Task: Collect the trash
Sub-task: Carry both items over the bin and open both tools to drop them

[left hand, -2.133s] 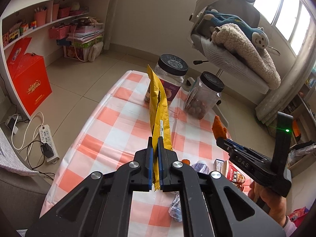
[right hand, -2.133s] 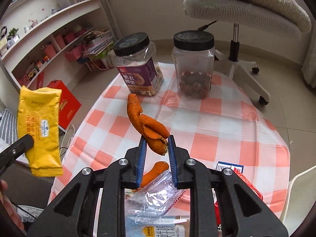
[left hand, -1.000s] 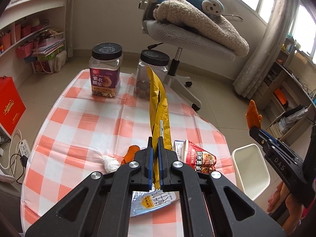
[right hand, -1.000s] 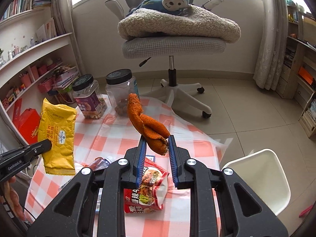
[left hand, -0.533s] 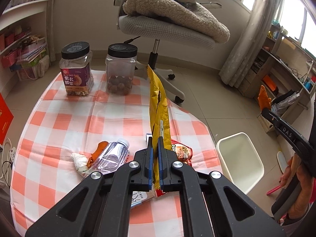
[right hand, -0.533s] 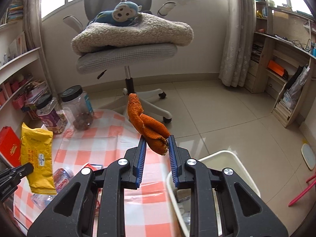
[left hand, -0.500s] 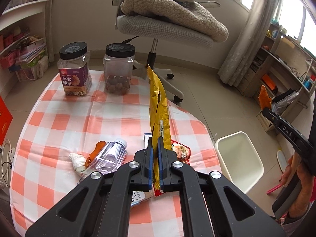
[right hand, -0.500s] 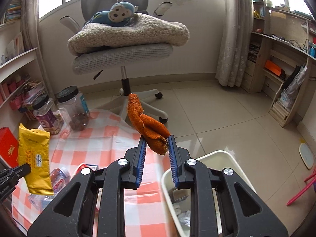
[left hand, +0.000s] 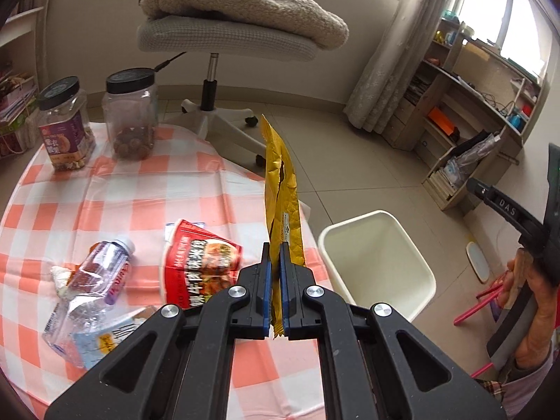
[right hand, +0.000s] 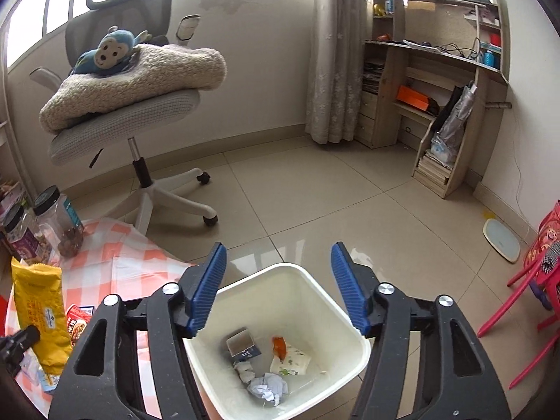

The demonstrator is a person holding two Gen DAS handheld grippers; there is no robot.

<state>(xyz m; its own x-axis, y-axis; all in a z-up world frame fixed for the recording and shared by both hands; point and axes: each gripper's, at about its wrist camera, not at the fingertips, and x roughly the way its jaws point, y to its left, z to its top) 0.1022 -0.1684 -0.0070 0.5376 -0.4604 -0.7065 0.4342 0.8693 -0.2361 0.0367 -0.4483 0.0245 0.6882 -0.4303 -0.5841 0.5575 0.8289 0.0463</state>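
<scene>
My left gripper (left hand: 275,285) is shut on a yellow snack wrapper (left hand: 281,196), held upright over the table's right edge; the wrapper also shows in the right wrist view (right hand: 40,311). My right gripper (right hand: 278,285) is open and empty, right above the white trash bin (right hand: 357,357). An orange peel (right hand: 279,344) lies inside the bin with crumpled paper (right hand: 267,386) and a small box (right hand: 241,344). The bin also shows in the left wrist view (left hand: 416,255), on the floor to the right of the table. The right gripper's body (left hand: 507,210) shows there above the bin.
On the checked tablecloth (left hand: 140,189) lie a red noodle cup (left hand: 196,262), a crushed plastic bottle (left hand: 94,280) and a tissue (left hand: 59,276). Two black-lidded jars (left hand: 131,115) stand at the far side. An office chair (right hand: 140,112) stands behind, a red stool (right hand: 539,280) at right.
My right gripper has moved over the bin and opened; the orange peel has dropped into the bin. My left gripper has swung right toward the bin, still holding the wrapper.
</scene>
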